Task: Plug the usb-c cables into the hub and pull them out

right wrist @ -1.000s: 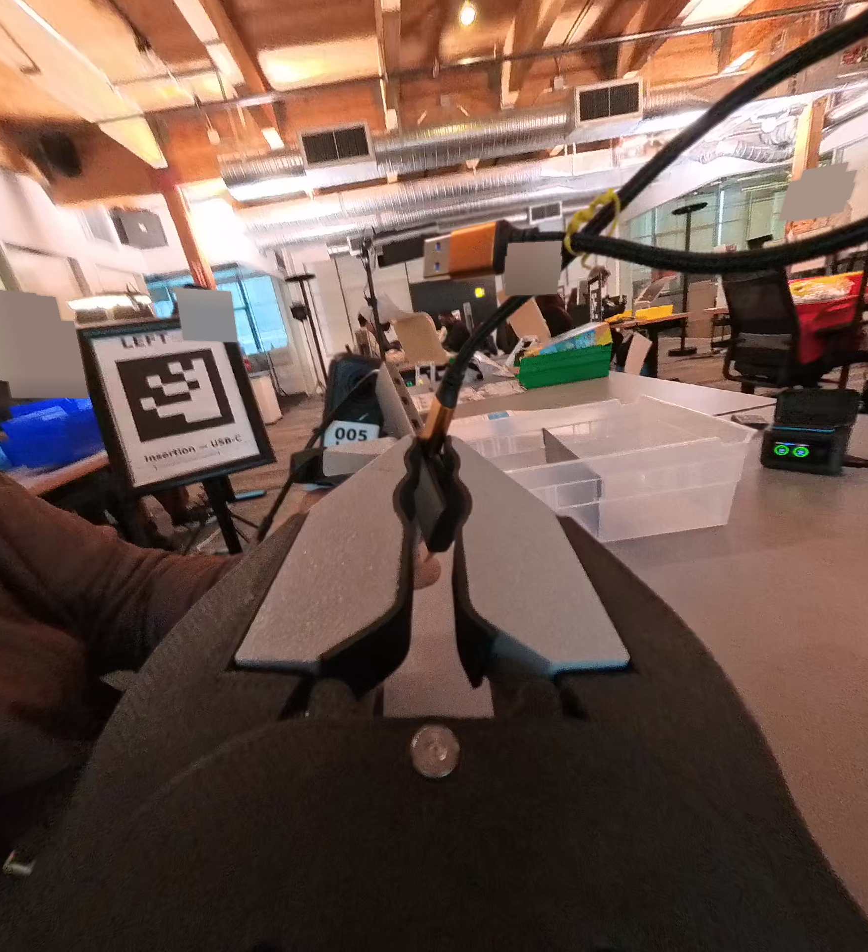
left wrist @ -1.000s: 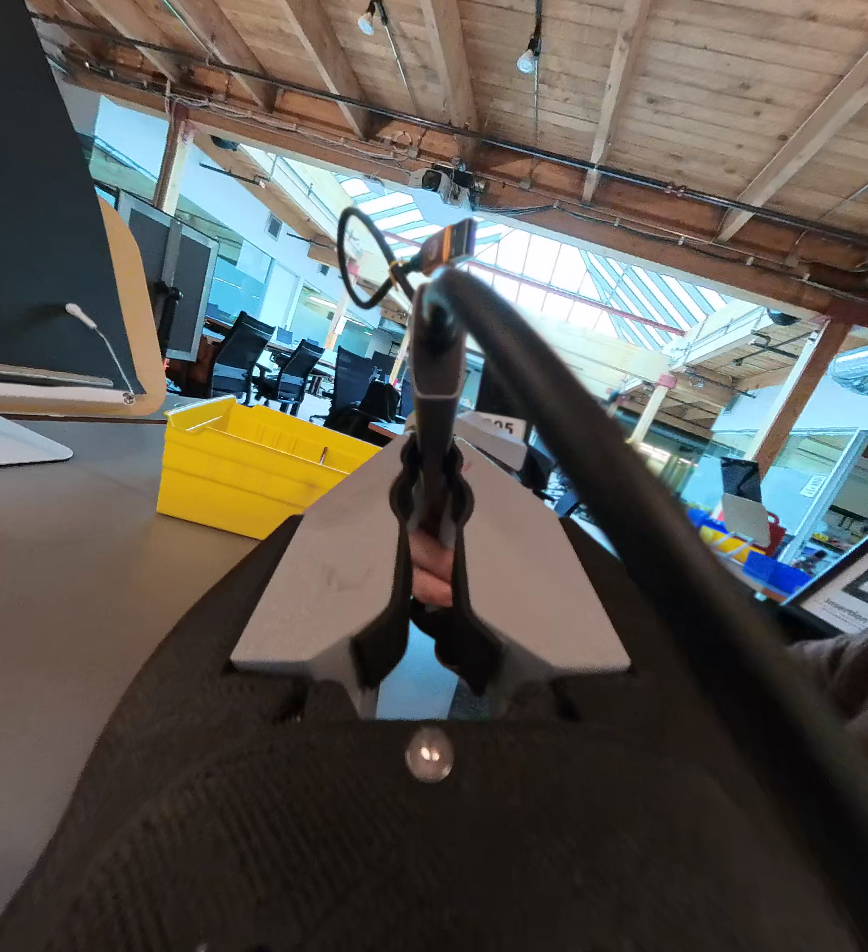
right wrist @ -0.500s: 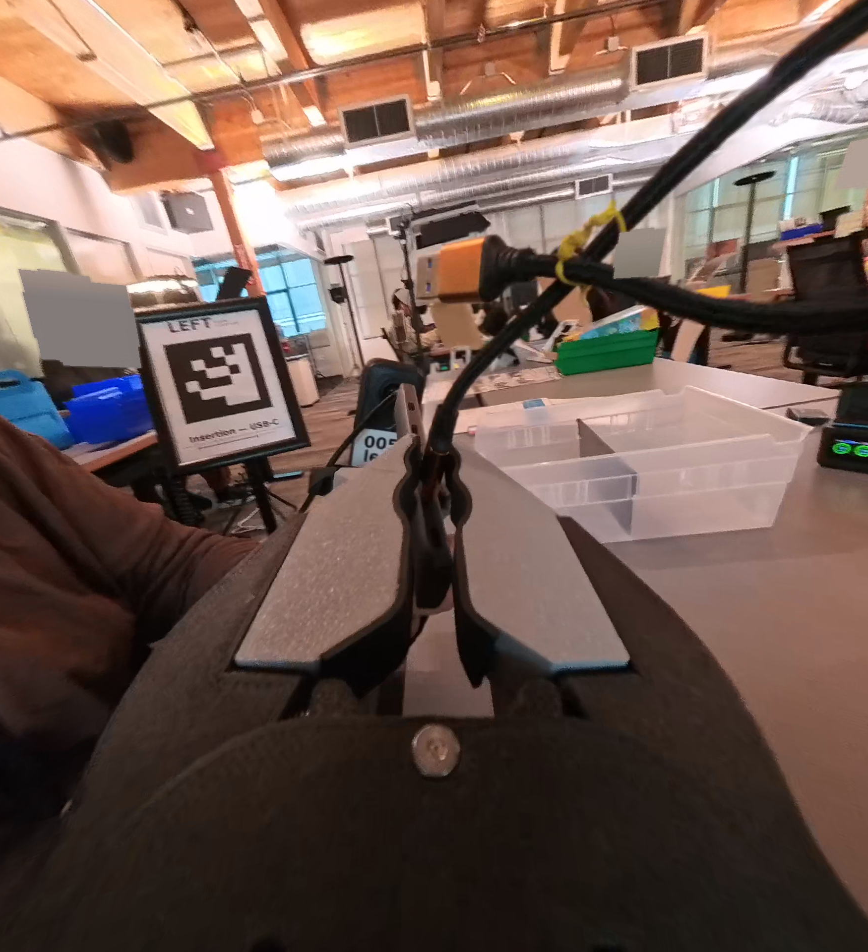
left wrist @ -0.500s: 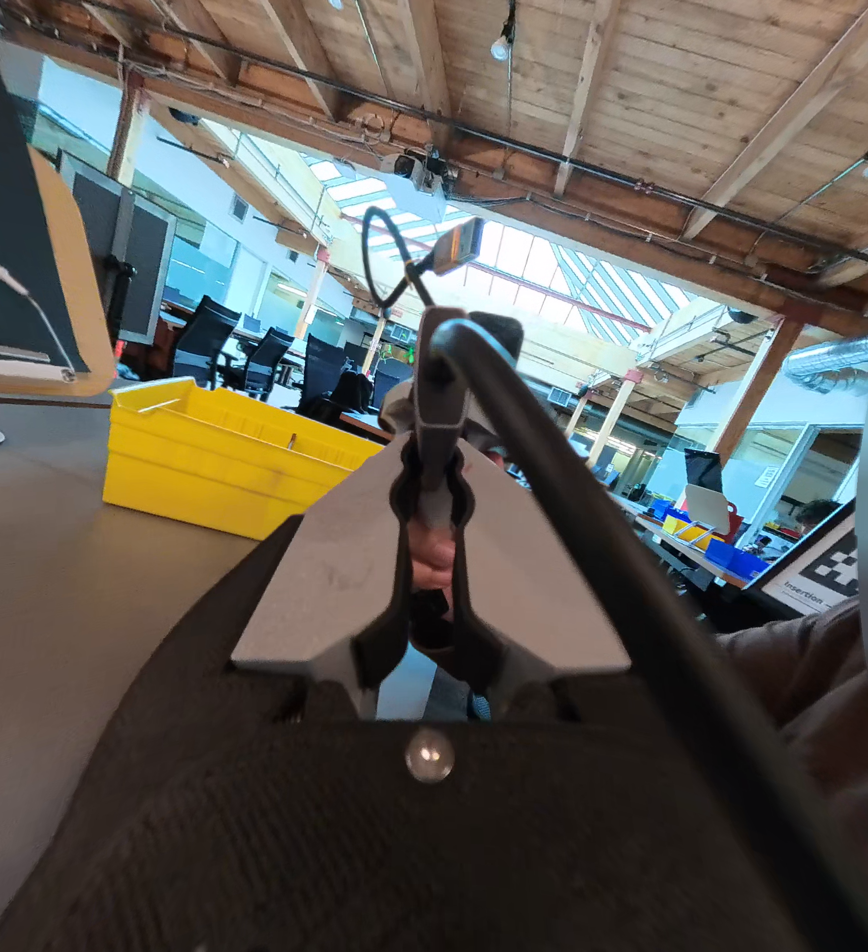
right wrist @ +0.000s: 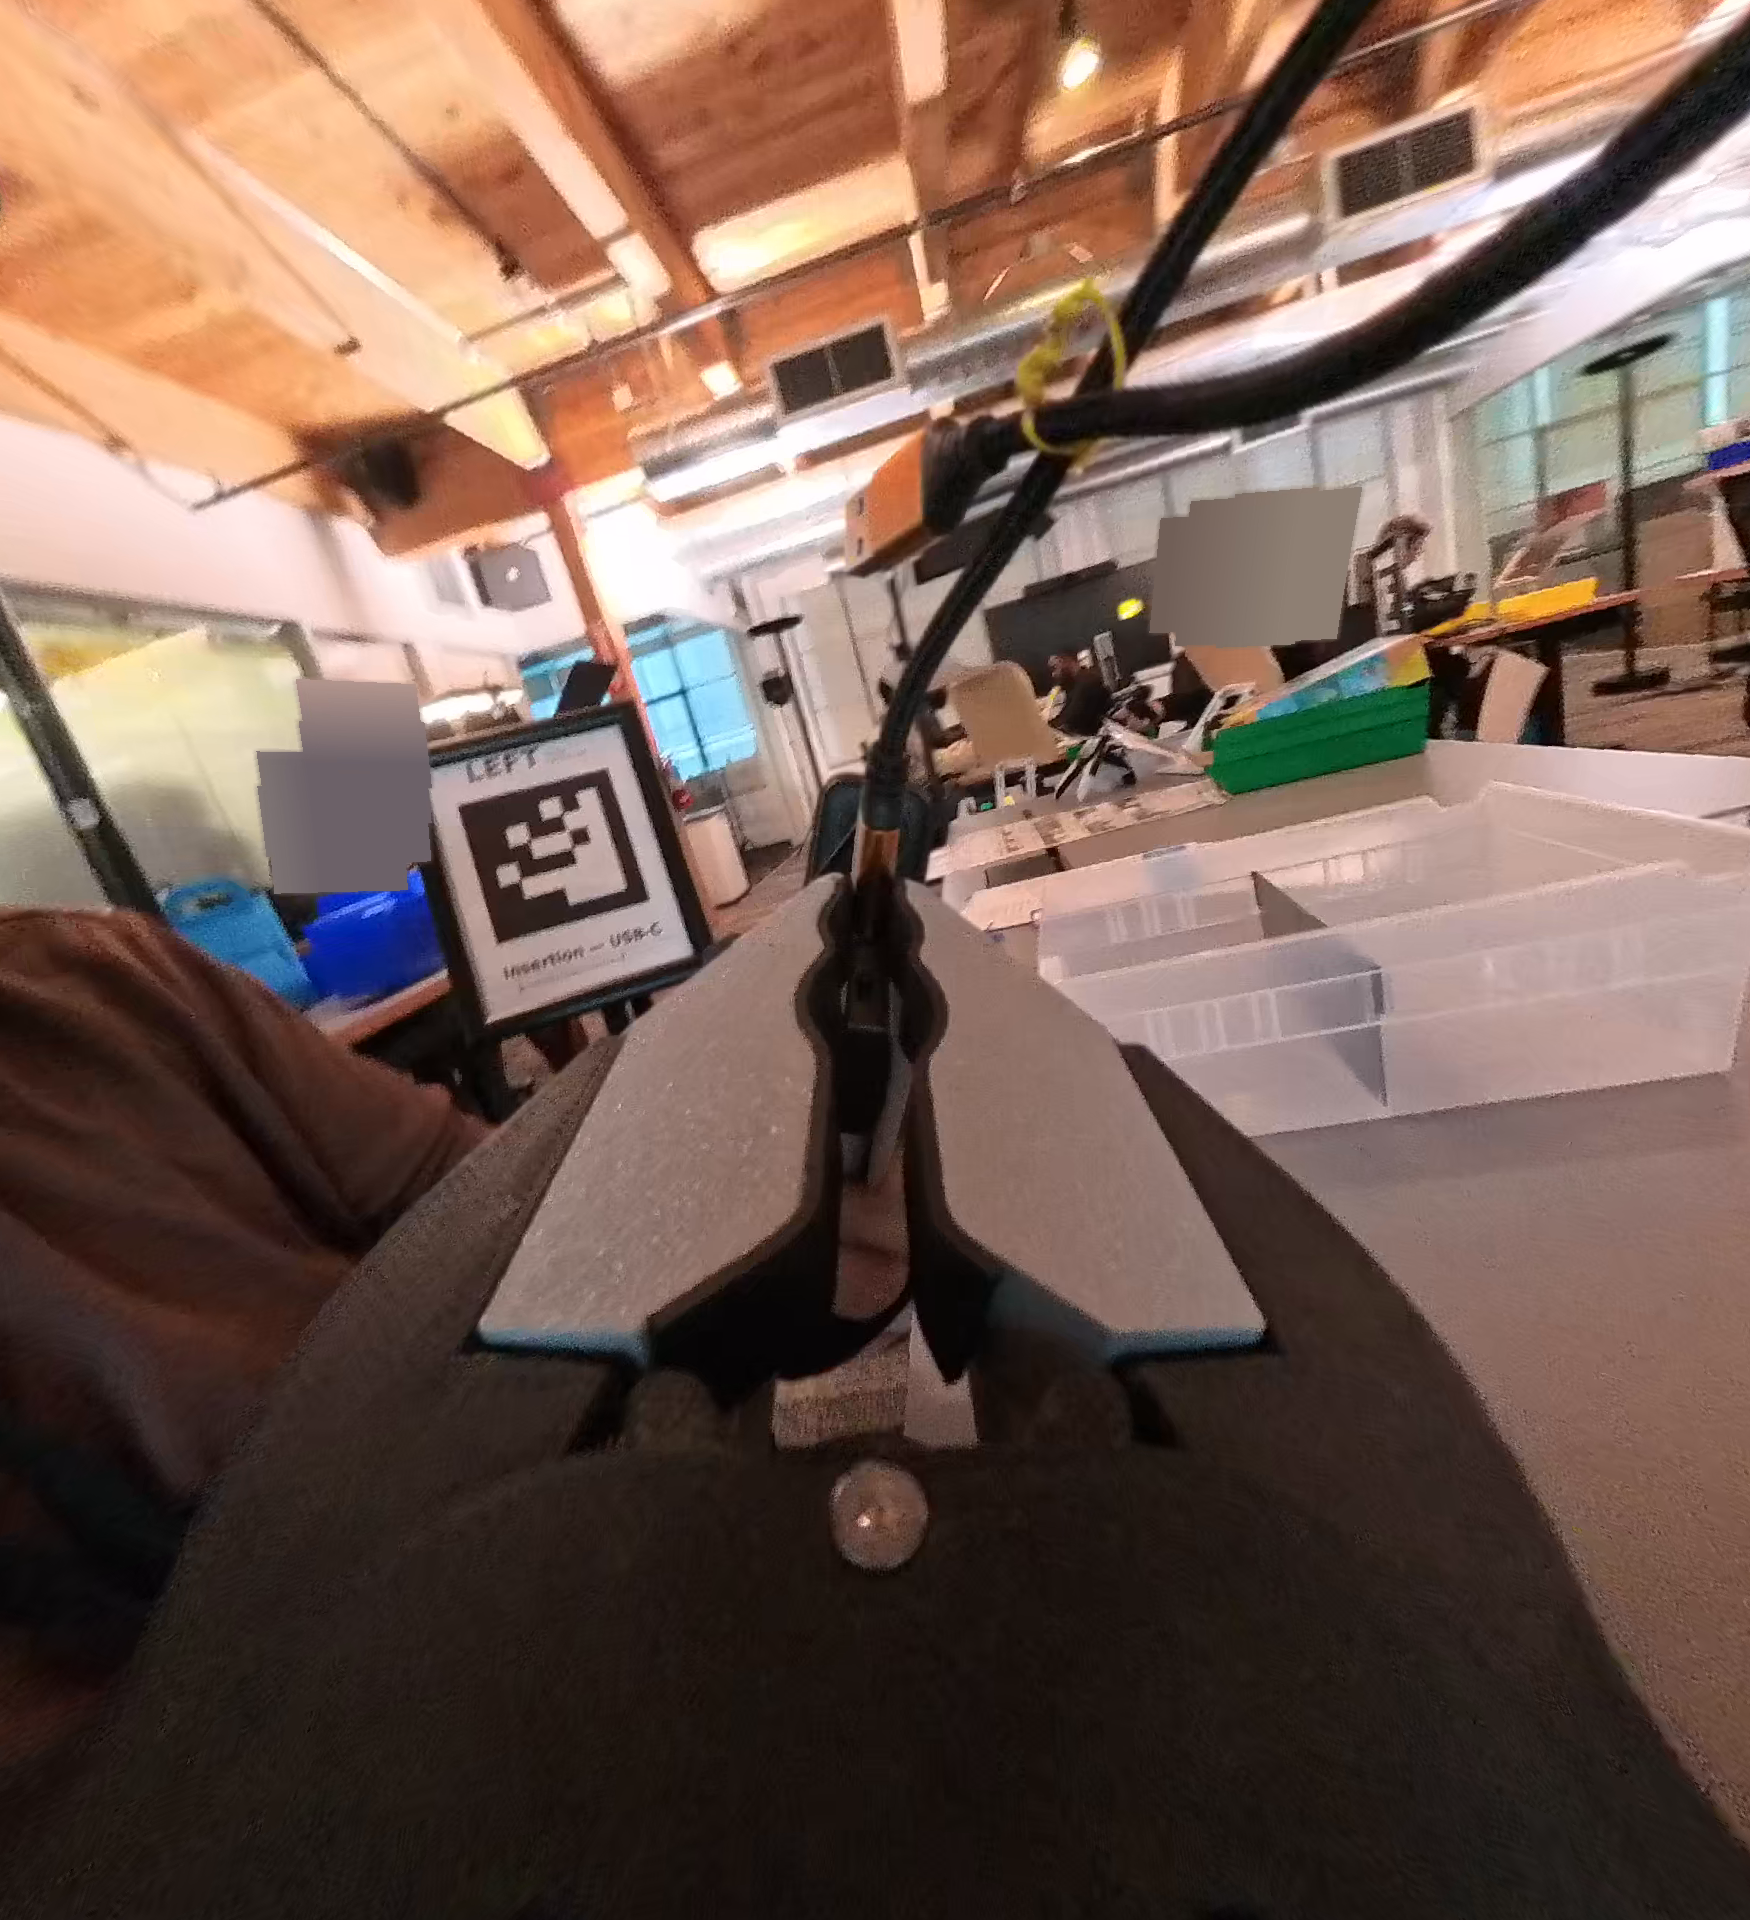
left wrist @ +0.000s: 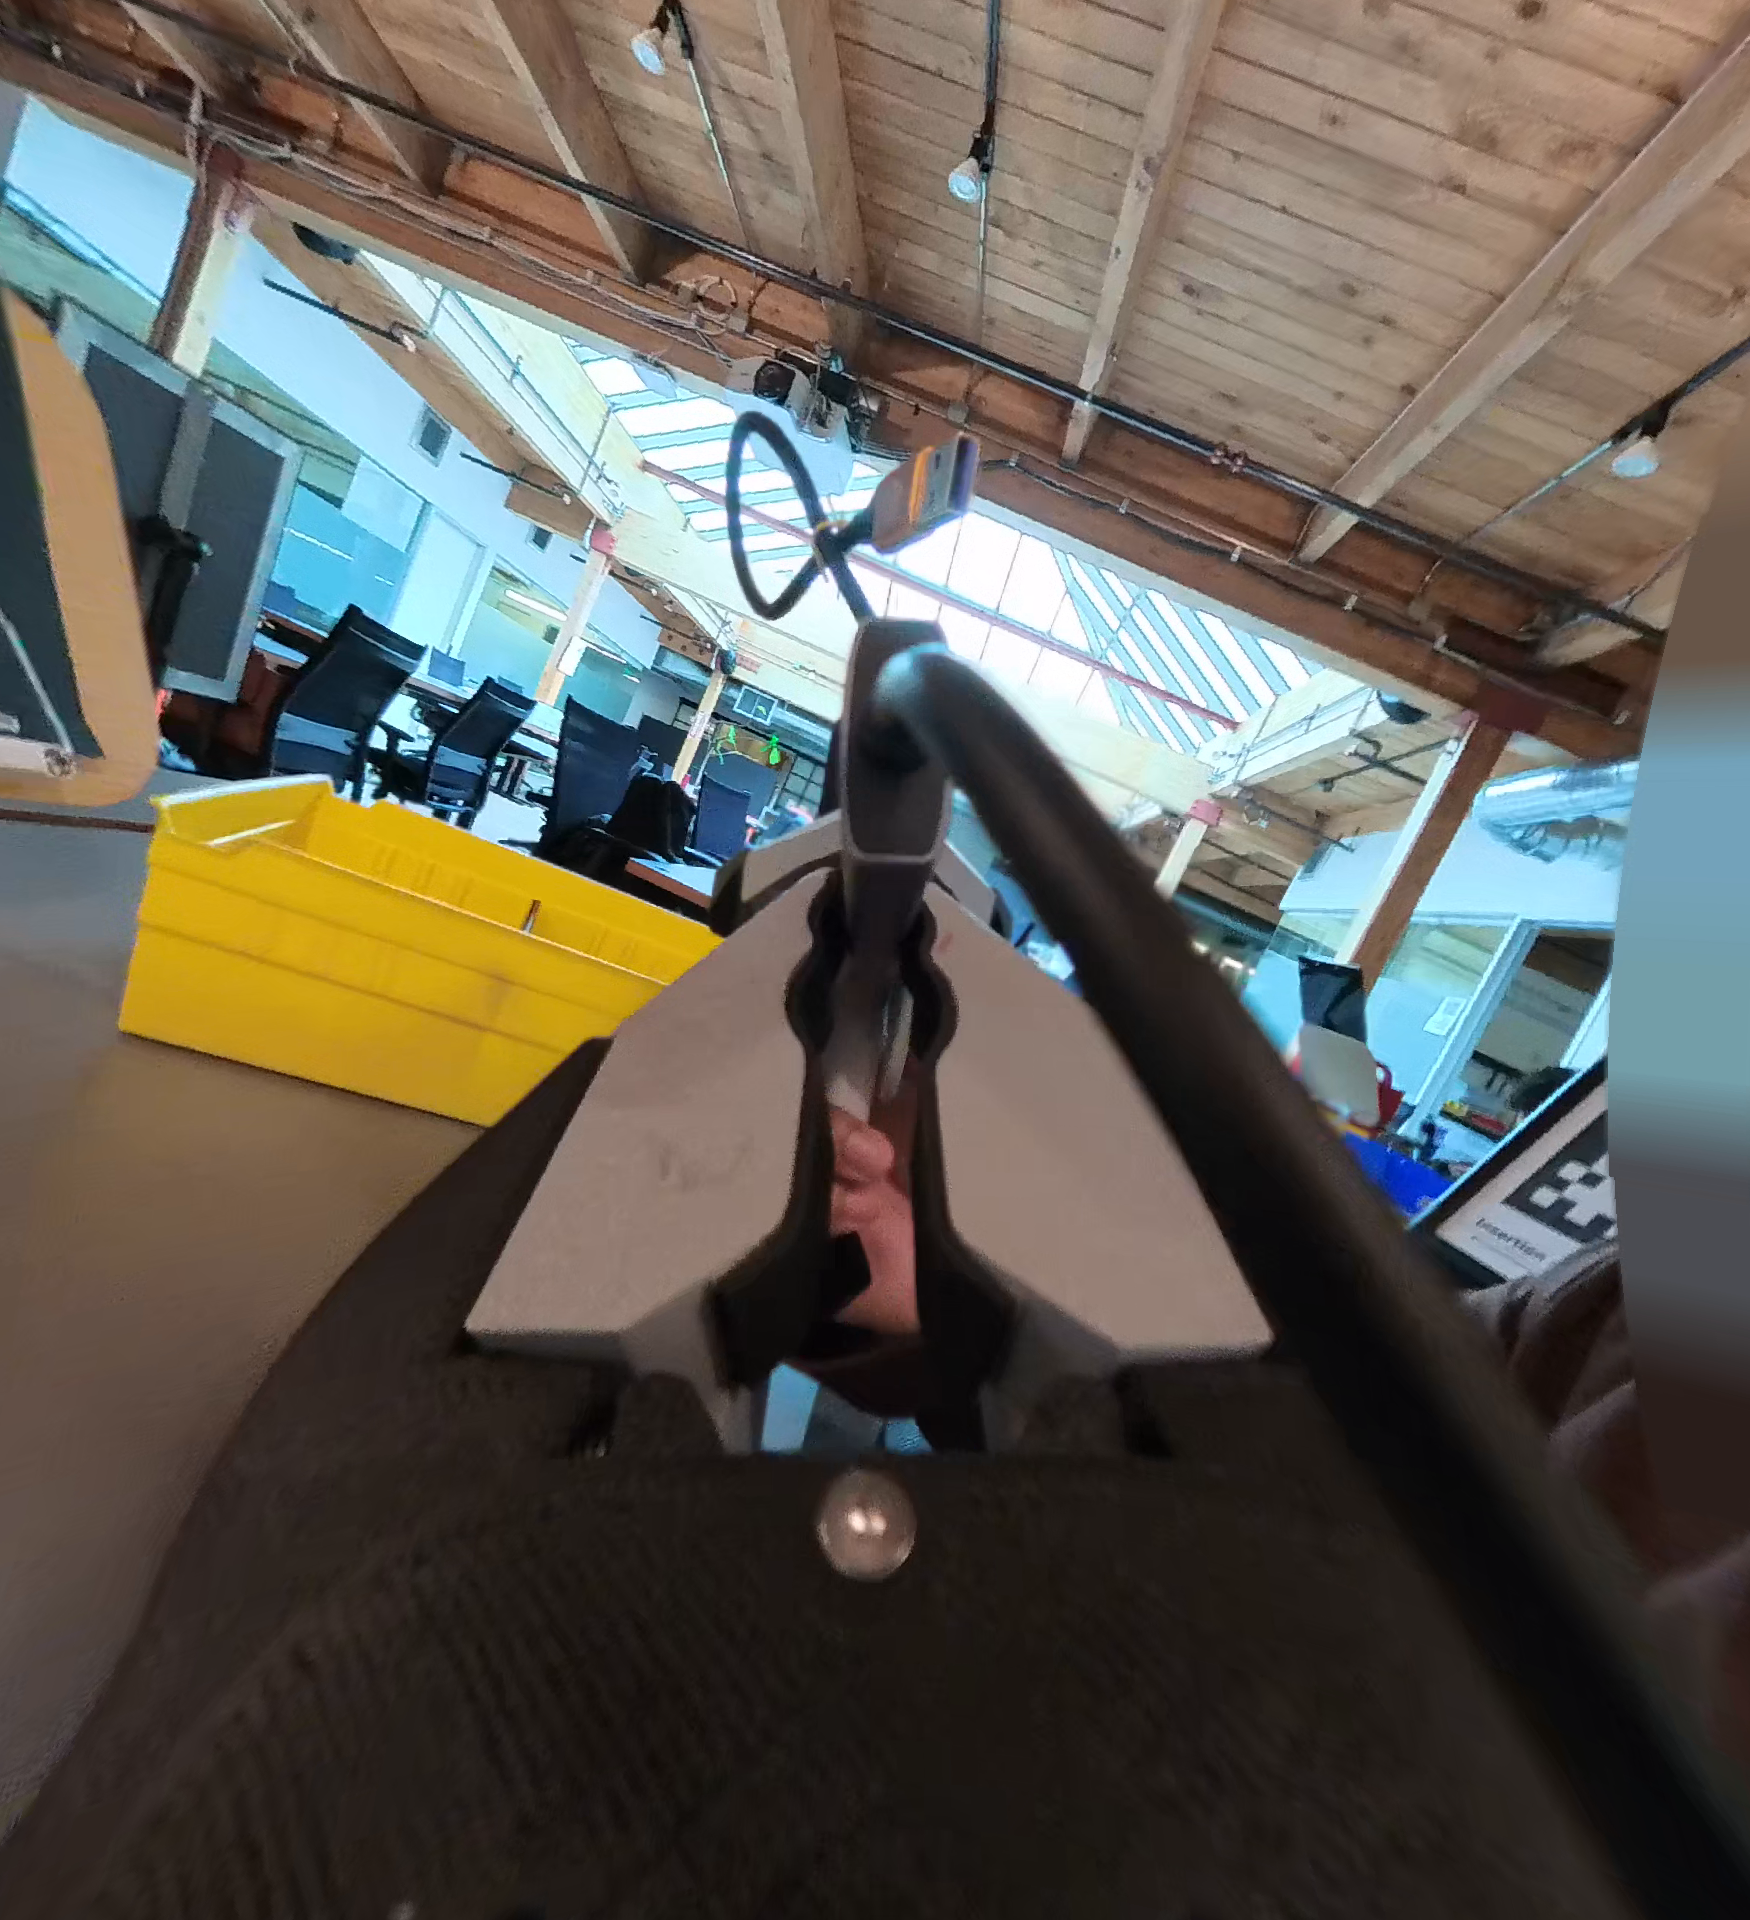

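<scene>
Left gripper is clamped on the grey hub, which stands upright out of the fingertips; its thick dark lead arcs back over the right finger toward the camera. Between the fingers, behind the hub, part of a person's hand shows. Above the hub a thin black cable makes a loop and ends in an orange-and-silver plug, held clear in the air. Ahead and to the left of this gripper a yellow bin sits on the grey surface. Off to its right a framed marker sign is partly in view.

Right gripper is closed on the orange-collared usb-c plug of a black cable, which rises from the fingertips and runs up to the right. Whether this plug is seated in the hub cannot be told from either view. Above the gripper a yellow twist tie binds the cable's strands beside a blurred orange plug. To the gripper's left lies a brown sleeve, with a framed marker sign beyond it. Ahead and to the right a clear divided bin rests on the surface, with a green tray farther back.
</scene>
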Demonstrator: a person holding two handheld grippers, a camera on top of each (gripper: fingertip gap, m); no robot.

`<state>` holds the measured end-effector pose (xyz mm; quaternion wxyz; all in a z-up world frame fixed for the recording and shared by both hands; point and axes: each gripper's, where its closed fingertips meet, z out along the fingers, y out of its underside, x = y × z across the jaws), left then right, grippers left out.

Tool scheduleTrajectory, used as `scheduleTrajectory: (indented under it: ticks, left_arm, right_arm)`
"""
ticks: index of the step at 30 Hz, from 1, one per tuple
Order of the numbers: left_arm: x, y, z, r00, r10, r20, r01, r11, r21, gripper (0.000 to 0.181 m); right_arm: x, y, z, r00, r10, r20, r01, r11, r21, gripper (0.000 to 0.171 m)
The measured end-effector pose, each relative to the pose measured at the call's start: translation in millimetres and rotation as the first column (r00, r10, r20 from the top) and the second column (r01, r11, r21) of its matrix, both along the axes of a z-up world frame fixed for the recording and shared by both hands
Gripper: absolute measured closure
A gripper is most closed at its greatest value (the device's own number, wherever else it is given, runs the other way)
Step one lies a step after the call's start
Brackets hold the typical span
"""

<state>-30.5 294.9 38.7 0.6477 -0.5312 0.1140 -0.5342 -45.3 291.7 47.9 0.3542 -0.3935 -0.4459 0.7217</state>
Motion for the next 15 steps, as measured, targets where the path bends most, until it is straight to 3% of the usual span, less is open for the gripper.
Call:
scheduleTrajectory:
  ticks: [1,4,9,15]
  left_arm:
    - [-2,2,-2,1.000,0.000,0.024,0.001,1.000,-0.018,0.173]
    - [-7,7,-7,0.995,-0.005,0.104,0.012,0.998,-0.066,0.173]
    - [-3,4,0,0.995,0.001,0.098,0.005,0.999,-0.052,0.173]
    - [-6,4,0,0.986,-0.003,0.166,0.015,0.997,-0.074,0.173]
  right_arm:
    - [-2,3,-2,1.000,-0.027,-0.003,0.027,0.999,-0.027,0.169]
    - [-6,10,-7,0.992,-0.123,-0.005,0.122,0.989,-0.080,0.169]
    - [-2,9,1,0.976,-0.213,-0.053,0.208,0.975,-0.073,0.169]
    - [-4,10,1,0.976,-0.212,-0.056,0.205,0.973,-0.108,0.169]
